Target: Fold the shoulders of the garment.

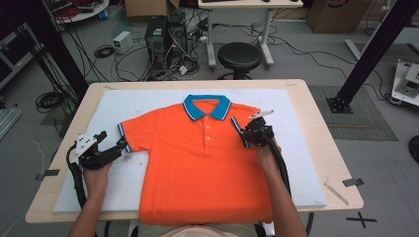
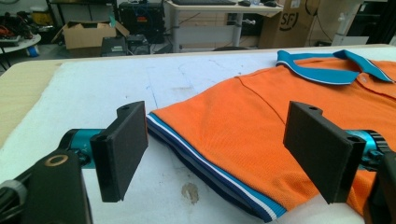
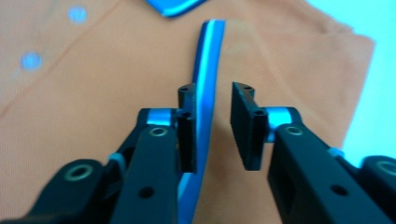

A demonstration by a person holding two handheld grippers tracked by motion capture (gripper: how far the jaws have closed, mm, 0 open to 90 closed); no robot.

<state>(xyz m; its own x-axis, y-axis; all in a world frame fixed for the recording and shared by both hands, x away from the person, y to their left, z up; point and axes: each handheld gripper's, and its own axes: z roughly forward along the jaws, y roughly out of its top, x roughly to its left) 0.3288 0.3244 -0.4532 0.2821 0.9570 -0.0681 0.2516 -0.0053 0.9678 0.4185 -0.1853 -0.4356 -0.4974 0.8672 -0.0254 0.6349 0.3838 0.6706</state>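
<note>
The right gripper stands slightly spread around the folded sleeve cuff (not pinching). The left gripper gapes wide over the other sleeve.

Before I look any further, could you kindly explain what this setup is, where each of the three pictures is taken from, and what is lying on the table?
There is no robot arm here: a person sits at the table with a hand-held black two-jaw gripper in each hand. The high view looks down from above on the light wooden table, which carries a white padded sheet. On it lies an orange short-sleeved polo shirt with a blue collar, spread flat, front up. The other two pictures come from cameras riding on the grippers. The left gripper rests beside the shirt's striped sleeve cuff, jaws wide open, holding nothing. The right gripper is at the other sleeve, folded in onto the chest; its blue-and-white cuff runs between the parted jaws, against one jaw but not clamped.
</note>
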